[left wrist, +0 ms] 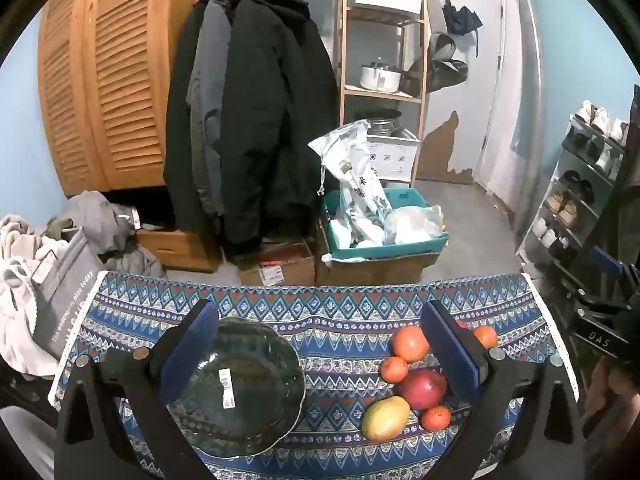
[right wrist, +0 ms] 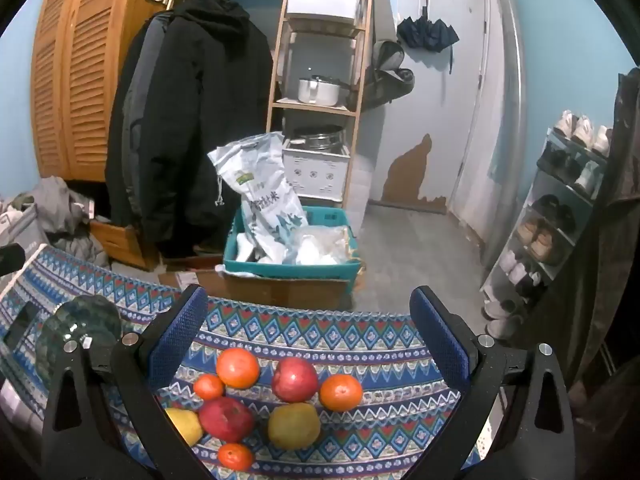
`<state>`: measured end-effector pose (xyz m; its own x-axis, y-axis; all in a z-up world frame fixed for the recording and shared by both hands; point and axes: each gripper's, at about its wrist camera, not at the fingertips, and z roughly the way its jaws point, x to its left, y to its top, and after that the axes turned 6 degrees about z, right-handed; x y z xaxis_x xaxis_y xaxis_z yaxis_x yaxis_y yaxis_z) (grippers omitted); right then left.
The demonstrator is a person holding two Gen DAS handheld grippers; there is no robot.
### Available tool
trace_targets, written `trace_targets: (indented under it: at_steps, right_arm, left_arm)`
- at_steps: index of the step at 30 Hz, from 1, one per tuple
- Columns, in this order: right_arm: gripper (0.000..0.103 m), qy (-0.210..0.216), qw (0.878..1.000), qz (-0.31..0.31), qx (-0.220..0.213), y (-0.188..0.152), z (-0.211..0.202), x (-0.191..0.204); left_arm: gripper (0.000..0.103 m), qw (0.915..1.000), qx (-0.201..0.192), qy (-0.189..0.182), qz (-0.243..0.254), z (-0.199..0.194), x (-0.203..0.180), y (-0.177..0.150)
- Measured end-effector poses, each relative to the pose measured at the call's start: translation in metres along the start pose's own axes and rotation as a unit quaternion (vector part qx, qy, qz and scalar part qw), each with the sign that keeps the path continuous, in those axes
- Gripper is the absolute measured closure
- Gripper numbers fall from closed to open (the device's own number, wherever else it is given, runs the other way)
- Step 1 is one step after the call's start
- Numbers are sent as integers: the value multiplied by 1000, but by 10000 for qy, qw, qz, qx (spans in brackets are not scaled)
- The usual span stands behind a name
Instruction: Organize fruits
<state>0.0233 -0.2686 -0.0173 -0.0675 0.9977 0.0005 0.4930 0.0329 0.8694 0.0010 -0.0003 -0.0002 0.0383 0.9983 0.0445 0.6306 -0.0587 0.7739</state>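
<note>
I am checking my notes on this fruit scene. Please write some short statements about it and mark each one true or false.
1. The green glass plate holds no fruit. True.
2. The right gripper is shut on an orange. False: its jaws are open and hold nothing.
3. The fruits lie on the patterned cloth. True.
4. The left gripper grips the mango. False: it is open and empty.
5. Both red apples are on the plate. False: they lie on the cloth.

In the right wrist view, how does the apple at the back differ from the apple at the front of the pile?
The back apple lies beside a big orange; the front apple lies between the yellow fruits.
The back apple looks paler, pinkish red; the front apple looks deeper red.
Both rest on the patterned cloth, ungripped, between the open right gripper fingers.
</note>
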Motion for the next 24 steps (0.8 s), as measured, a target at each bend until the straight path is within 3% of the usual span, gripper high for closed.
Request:
trace_targets:
  at_steps: [24]
  right_arm:
    - [4, 0, 10000, -6, 49, -4, 1, -3]
  left_arm:
    - [1, 10000, -73, 10, 37, -2, -1, 0]
